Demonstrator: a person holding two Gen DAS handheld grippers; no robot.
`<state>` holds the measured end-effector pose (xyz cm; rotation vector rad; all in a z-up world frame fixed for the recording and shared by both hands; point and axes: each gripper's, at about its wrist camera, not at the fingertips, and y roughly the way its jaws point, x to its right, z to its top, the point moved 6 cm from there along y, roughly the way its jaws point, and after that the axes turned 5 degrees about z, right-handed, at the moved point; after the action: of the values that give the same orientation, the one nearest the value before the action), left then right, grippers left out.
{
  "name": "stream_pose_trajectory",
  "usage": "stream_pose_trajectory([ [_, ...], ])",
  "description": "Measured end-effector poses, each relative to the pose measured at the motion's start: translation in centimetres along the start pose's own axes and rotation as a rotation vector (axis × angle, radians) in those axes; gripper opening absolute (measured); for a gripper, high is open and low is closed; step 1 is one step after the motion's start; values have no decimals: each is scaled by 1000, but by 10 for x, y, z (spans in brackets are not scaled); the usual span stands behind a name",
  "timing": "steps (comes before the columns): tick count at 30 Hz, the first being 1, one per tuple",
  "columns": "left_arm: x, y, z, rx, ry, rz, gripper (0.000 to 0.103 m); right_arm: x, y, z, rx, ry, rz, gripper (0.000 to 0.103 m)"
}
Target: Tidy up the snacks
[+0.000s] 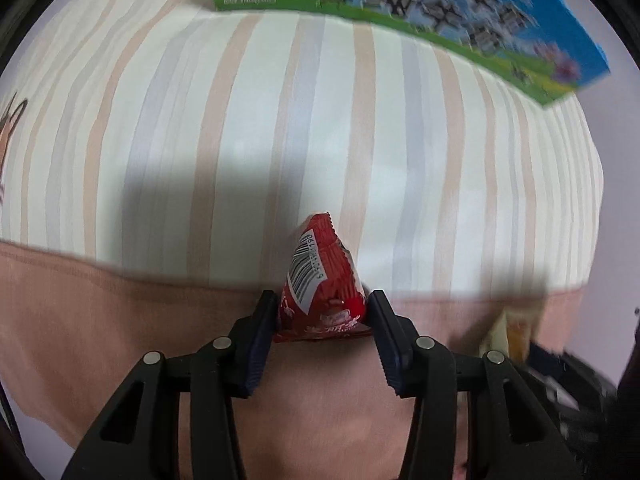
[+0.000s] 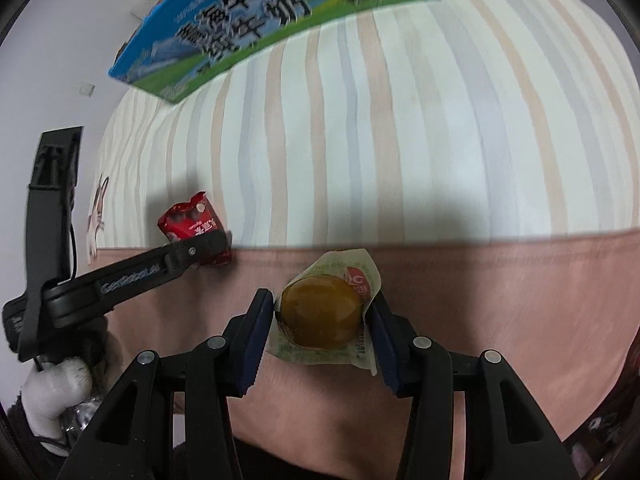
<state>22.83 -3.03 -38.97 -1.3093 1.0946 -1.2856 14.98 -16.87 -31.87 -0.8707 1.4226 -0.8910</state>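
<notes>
A small red snack packet [image 1: 322,284] with a barcode label is pinched between the pads of my left gripper [image 1: 323,312], above the pink band of the bedsheet. The right wrist view shows the same red packet [image 2: 192,226] in the left gripper [image 2: 208,246] at the left. My right gripper [image 2: 322,314] is shut on a clear-wrapped brown egg-shaped snack [image 2: 322,312], both pads pressing its sides. A blue and green milk carton box [image 1: 420,12] lies at the far side of the bed, and the right wrist view shows this box [image 2: 248,20] at the top left.
The striped cream bedsheet [image 1: 280,140] spreads between the grippers and the box. A pink band [image 2: 500,300] runs along the near edge. A white-gloved hand [image 2: 52,392] holds the left gripper. A yellowish wrapper [image 1: 508,332] shows blurred at the lower right.
</notes>
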Motion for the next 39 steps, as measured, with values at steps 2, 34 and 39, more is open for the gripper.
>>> stream_pose_trajectory([
  [2,-4,2,-16,-29,19,6,44,0,7,-2,33,15,3,51],
  [34,26,-30,-55,97,59,19,43,-16,-18,-9,196,50,-8,47],
  [39,42,-73,-42,169,80,-30,43,-25,-60,-4,260,-6,-16,47],
])
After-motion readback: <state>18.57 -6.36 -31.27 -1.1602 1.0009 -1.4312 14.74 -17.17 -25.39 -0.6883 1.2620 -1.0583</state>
